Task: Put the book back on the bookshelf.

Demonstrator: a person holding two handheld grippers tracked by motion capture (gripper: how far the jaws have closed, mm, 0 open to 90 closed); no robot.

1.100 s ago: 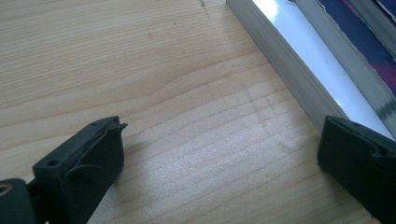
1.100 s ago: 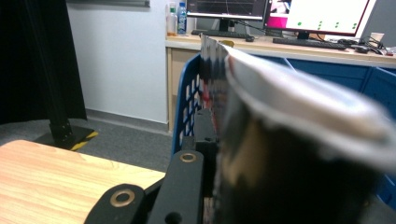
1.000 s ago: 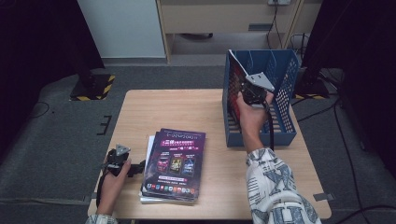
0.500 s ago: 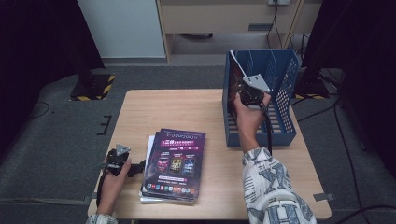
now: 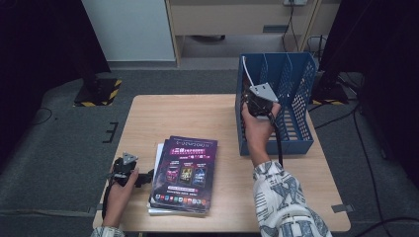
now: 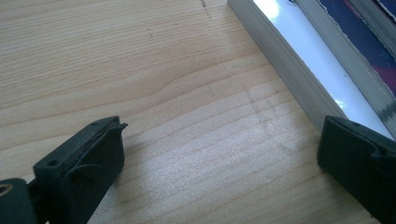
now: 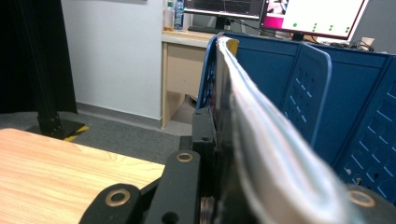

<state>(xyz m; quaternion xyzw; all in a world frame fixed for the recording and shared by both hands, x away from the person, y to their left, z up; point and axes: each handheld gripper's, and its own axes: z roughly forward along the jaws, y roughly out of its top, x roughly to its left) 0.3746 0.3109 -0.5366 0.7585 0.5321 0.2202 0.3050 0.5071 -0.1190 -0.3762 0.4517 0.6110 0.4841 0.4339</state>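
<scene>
Under both hand-held grippers lies the wooden bench [image 5: 207, 116], and just ahead of the right hand-held gripper [image 5: 258, 101] stands the blue file rack [image 5: 296, 98], its leftmost slot taking the magazine [image 7: 261, 116] that this gripper's jaws clench upright on edge. Beside the left hand-held gripper [image 6: 219, 154], off its right jaw, sits the stack of magazines [image 5: 184, 173]; its jaws stand wide apart, released, over bare wood.
</scene>
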